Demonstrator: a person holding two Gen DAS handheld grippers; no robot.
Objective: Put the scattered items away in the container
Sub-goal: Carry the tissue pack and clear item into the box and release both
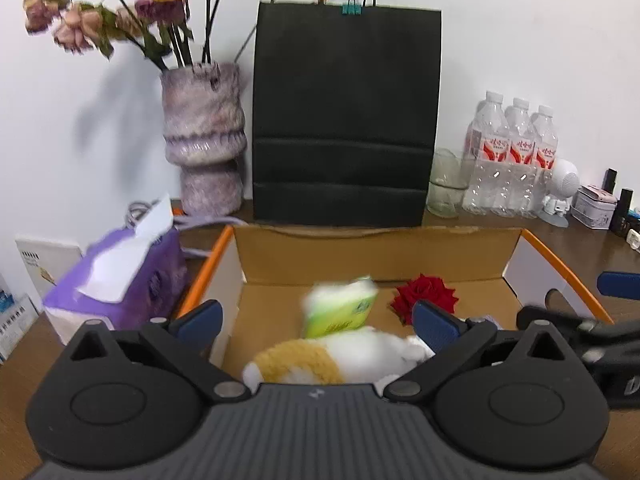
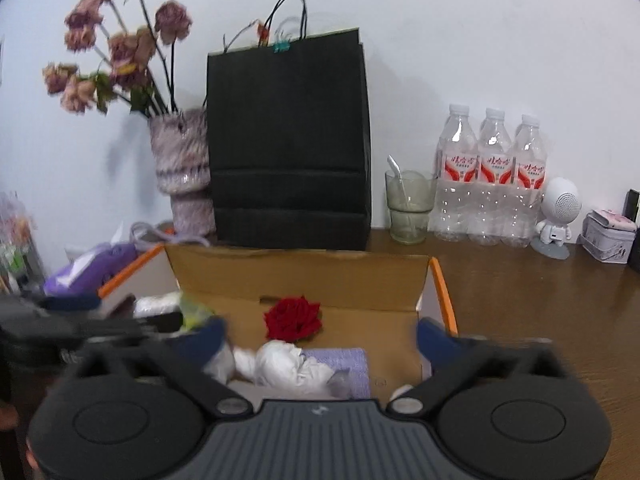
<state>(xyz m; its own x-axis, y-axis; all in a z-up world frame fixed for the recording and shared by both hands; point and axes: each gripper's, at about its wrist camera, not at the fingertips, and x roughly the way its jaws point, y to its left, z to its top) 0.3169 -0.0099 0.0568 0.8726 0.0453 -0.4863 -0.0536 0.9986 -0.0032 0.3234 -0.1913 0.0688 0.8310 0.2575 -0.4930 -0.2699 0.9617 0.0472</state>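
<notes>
Both grippers hang side by side over the near edge of the cardboard box [image 1: 360,248], each tipped forward and downward so that its fingers point into the box; the left gripper [image 1: 316,320] stands with its blue-padded fingers [image 1: 200,318] spread wide, one over the box's left wall and the other over the box floor, and nothing is pinched between them; in the gap between them a green packet [image 1: 340,308] shows blurred, tilted on one end above a white and tan plush toy [image 1: 320,354] that lies on the box floor, and neither pad touches the packet; a red rose head [image 1: 424,294] rests on the cardboard floor near the far wall, just to the right of the packet; the right gripper [image 2: 320,340] is likewise spread wide, its blurred blue fingers [image 2: 434,340] apart over the right half of the box with nothing gripped; below its opening lie a crumpled white wad [image 2: 288,362] and a lilac cloth [image 2: 348,360], with the rose head just behind them; the other gripper's dark frame intrudes at the side edge of each view; outside the box, on the brown table [image 2: 520,300], a purple tissue pack [image 1: 116,280] sits just to its left, and a black paper bag [image 1: 344,120] stands behind it against the wall, between a mottled vase [image 1: 204,140] of dried roses and a row of water bottles [image 2: 492,176].
</notes>
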